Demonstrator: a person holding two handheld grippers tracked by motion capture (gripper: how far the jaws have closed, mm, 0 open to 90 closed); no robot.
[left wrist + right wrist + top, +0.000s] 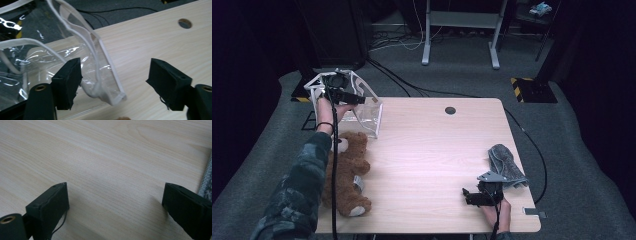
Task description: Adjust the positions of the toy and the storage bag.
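Clear plastic bag (368, 114) with white trim stands at the desk's (437, 150) far left corner, its mouth opening upward and its long axis seemingly along the desk's left edge. The left gripper (115, 75) hovers at its near corner, jaws spread wide around the trimmed edge, gripping nothing. This looks like the approach to a grasp; next, the jaws must close on the rim. The right gripper (115, 202) rests open over bare desk beside a grey cloth (507, 165).
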